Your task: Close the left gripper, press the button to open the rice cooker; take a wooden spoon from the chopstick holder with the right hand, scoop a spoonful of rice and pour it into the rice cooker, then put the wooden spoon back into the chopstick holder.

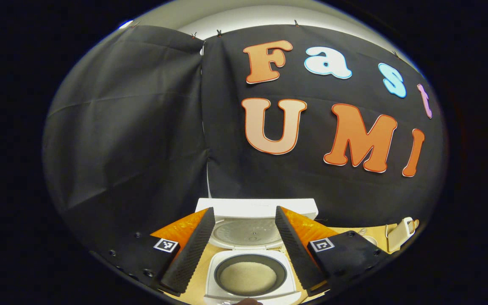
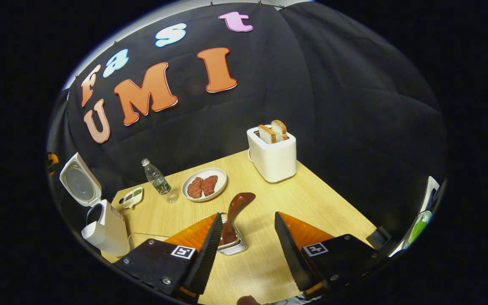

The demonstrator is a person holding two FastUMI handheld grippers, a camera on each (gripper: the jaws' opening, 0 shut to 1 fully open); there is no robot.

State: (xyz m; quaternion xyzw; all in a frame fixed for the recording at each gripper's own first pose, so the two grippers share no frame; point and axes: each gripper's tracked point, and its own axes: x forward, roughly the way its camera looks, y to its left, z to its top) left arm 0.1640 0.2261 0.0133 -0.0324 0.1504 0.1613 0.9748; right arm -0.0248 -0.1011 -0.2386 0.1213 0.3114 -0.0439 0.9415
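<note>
While the wooden spoon (image 2: 235, 216) stands handle-down in the chopstick holder (image 2: 232, 245), its long axis leans up and to the right in the right gripper view, with the smooth, dark brown oval bowl at the top. That holder is a ribbed metal cup on the pale wood-grain table (image 2: 311, 199), just beside the left finger of the right gripper (image 2: 244, 241), whose jaws are spread wide and hold nothing. Farther back are a round plate (image 2: 204, 184) with two reddish patties, a clear plastic bottle (image 2: 157, 178) and a boxy white toaster (image 2: 272, 156) with two bread slices upright in its slots. At the table's left corner stands the white rice cooker (image 2: 104, 228), lid tipped up. In the left gripper view, the left gripper (image 1: 245, 250) is wide open and empty above the rice cooker (image 1: 250, 277), whose dark round pot holds pale rice
</note>
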